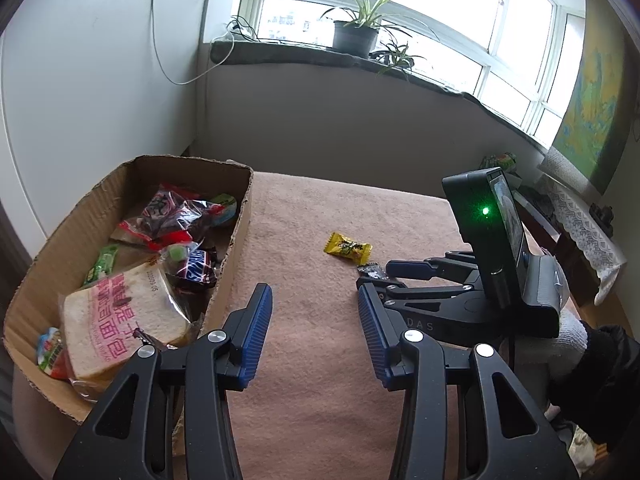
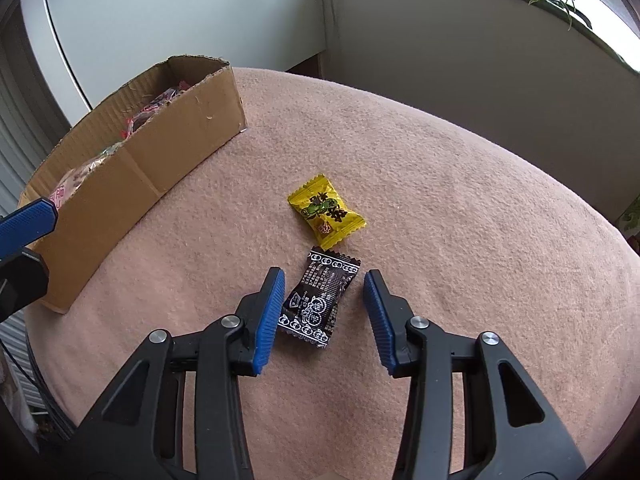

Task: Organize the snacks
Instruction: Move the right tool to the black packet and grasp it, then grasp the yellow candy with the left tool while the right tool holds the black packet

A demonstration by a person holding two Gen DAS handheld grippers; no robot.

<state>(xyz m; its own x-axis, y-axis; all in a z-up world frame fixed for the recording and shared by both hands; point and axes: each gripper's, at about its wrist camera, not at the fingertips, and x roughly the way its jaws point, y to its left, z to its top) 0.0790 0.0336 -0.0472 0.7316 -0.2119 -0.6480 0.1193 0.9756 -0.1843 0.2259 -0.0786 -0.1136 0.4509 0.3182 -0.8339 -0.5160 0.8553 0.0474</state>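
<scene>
A black candy packet lies on the pink cloth between the open jaws of my right gripper, near its left pad. It also shows in the left wrist view. A yellow candy packet lies just beyond it, also seen in the left wrist view. My left gripper is open and empty above the cloth, beside the cardboard box. The box holds a bread packet, a Snickers bar and several other snacks. My right gripper shows in the left wrist view.
The table is covered by a pink cloth. The box stands at its left edge. A grey wall and a window sill with potted plants lie beyond the table. A side table with a lace cloth stands at the right.
</scene>
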